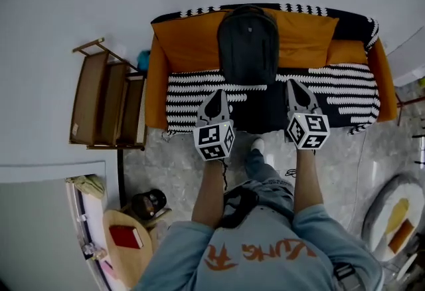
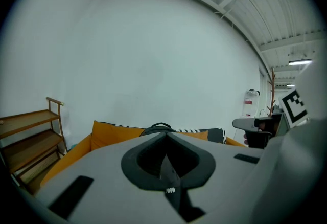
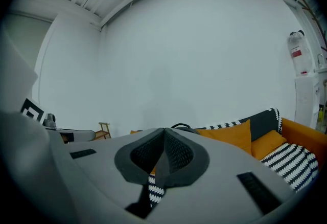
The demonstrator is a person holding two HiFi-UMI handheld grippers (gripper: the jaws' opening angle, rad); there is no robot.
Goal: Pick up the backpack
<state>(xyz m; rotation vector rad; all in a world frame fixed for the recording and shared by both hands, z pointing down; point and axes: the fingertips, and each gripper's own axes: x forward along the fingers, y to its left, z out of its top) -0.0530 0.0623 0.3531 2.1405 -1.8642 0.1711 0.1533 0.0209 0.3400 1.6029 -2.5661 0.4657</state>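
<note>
A black backpack [image 1: 248, 45] stands upright against the orange back cushions of a sofa [image 1: 163, 77] that is covered by a black-and-white striped throw. My left gripper [image 1: 216, 98] is shut and empty, just short of the bag's lower left corner. My right gripper [image 1: 295, 87] is also shut and empty, off the bag's lower right side. In the left gripper view only the bag's top handle [image 2: 159, 126] shows above the closed jaws. The right gripper view shows the bag's handle [image 3: 181, 127] just above the jaw tips.
A wooden shelf rack [image 1: 107, 102] stands left of the sofa. A small round wooden table [image 1: 119, 250] with a red book and a black cap [image 1: 149, 202] sits at lower left. The person's shoe [image 1: 256, 145] is on the stone floor before the sofa.
</note>
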